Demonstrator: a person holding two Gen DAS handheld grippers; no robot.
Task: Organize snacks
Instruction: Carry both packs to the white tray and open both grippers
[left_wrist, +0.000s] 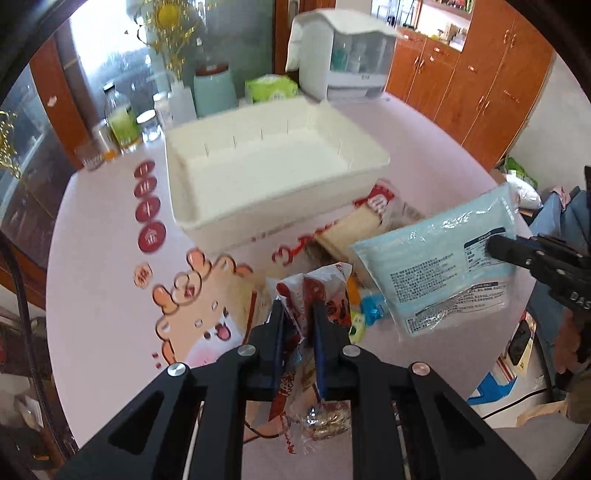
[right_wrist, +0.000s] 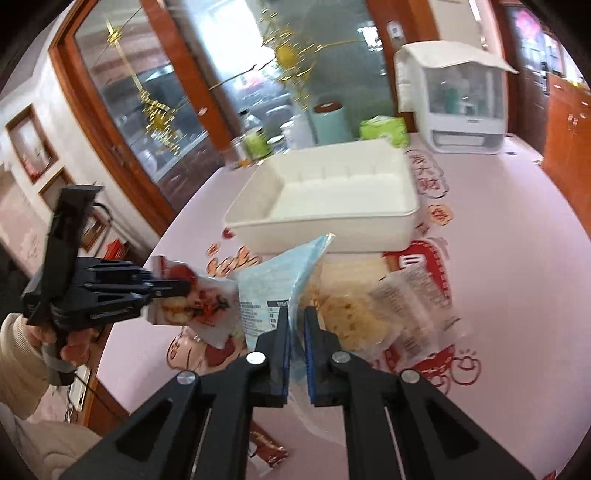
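Note:
An empty white bin stands on the pink table, also in the right wrist view. My left gripper is shut on a red and white snack packet and holds it above the table; the packet shows in the right wrist view. My right gripper is shut on a light blue snack bag, held up in front of the bin; the bag shows in the left wrist view. More snacks lie on the table in front of the bin: a clear bag of pale crackers and small wrapped sweets.
Behind the bin stand a white appliance, a green tissue pack, a mint canister and several jars and bottles. Wooden cabinets line the right wall. The table's edge curves round on the left and right.

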